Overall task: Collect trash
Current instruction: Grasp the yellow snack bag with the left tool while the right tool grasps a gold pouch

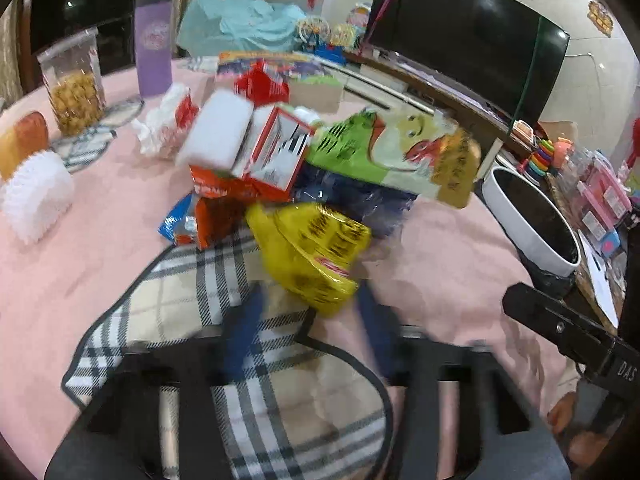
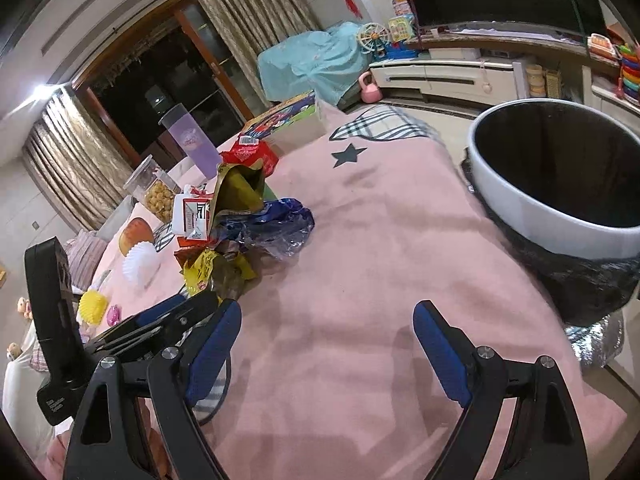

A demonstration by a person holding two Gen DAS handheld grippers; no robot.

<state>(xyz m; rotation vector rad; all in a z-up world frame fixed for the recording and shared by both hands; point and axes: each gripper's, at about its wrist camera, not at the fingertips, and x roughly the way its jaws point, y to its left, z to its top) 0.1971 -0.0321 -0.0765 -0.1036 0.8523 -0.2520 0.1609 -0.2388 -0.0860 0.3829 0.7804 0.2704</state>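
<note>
A crinkled yellow wrapper (image 1: 316, 256) lies at the near edge of a trash pile on the pink tablecloth (image 1: 80, 264). The pile holds a green snack bag (image 1: 384, 148), a red-and-white box (image 1: 276, 152), blue plastic film (image 1: 360, 196) and an orange packet (image 1: 216, 200). My left gripper (image 1: 310, 330) is blurred; its blue pads flank the wrapper's lower tip, and contact is unclear. From the right wrist view the left gripper (image 2: 200, 308) reaches the yellow wrapper (image 2: 200, 268). My right gripper (image 2: 328, 312) stands open and empty over bare cloth. The white bin (image 2: 540, 216) with a black liner stands at the table's right edge.
A plaid placemat (image 1: 240, 360) lies under the left gripper. A purple tumbler (image 1: 154, 56), a clear snack jar (image 1: 76, 88) and white paper cups (image 1: 36, 196) stand at the left. A colourful box (image 2: 280, 116) sits at the far end. A television (image 1: 460, 40) is beyond the table.
</note>
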